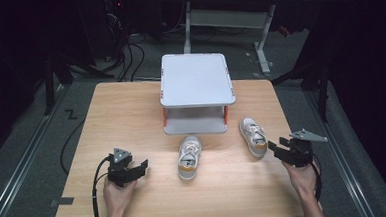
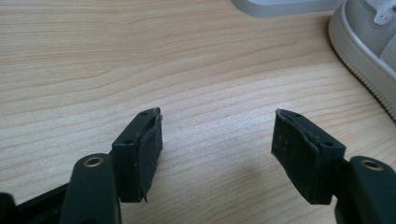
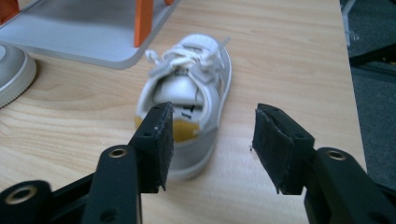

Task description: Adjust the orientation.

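Note:
Two small white sneakers with yellow heel tabs lie on the wooden table [image 1: 131,121]. One sneaker [image 1: 189,157] sits in front of the grey two-tier shelf [image 1: 195,79]; the other sneaker [image 1: 253,136] lies to its right. My left gripper [image 1: 140,170] rests low near the table's front left, open, with nothing between its jaws [image 2: 217,140]; the nearer sneaker's sole [image 2: 369,51] is at its upper right. My right gripper [image 1: 277,149] is open just behind the heel of the right sneaker [image 3: 189,112], with its midpoint [image 3: 212,140] beside the heel.
The shelf's lower tier [image 3: 84,32] has orange posts [image 3: 144,21] and stands on the table's back middle. The table's right edge [image 3: 352,93] runs close to my right gripper. A desk frame [image 1: 261,25] and cables stand on the floor beyond.

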`<action>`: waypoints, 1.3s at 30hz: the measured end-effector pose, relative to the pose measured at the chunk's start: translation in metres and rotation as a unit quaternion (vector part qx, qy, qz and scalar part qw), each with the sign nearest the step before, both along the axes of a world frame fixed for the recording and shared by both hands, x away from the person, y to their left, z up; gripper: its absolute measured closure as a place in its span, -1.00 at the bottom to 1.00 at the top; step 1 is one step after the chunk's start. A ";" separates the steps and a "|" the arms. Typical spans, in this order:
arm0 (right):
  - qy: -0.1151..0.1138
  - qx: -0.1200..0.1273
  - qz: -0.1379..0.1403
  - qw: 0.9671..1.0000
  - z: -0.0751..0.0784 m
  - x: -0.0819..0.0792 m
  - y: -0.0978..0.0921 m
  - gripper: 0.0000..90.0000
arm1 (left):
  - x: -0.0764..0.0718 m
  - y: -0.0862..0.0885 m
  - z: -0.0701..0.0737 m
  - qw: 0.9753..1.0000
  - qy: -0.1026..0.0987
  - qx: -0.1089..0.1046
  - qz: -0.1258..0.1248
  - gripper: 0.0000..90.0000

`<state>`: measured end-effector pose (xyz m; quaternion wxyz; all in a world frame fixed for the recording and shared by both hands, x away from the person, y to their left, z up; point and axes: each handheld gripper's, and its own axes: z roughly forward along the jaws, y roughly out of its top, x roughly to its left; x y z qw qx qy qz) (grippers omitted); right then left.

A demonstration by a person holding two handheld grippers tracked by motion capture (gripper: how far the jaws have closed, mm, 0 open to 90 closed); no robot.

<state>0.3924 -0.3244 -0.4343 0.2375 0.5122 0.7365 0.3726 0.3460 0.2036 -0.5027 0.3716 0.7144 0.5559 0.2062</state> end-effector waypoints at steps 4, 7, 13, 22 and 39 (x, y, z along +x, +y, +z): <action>0.005 -0.010 0.008 1.000 0.004 0.013 0.007 0.13 | 0.001 -0.005 -0.003 1.000 -0.003 0.012 0.000 -0.25; 0.012 -0.017 0.015 1.000 0.005 0.022 0.013 0.15 | 0.001 -0.007 -0.003 1.000 -0.004 0.017 0.001 -0.25; 0.019 -0.039 0.025 0.999 0.004 0.039 0.024 0.20 | 0.001 -0.011 -0.003 0.999 -0.005 0.041 -0.002 -0.27; 0.057 -0.089 0.023 0.994 -0.010 0.065 0.038 0.57 | 0.001 -0.012 -0.004 0.999 -0.005 0.043 -0.004 -0.30; 0.025 -0.118 0.015 0.993 -0.004 0.051 0.047 0.82 | 0.001 -0.010 -0.004 1.000 -0.004 0.030 -0.002 -0.29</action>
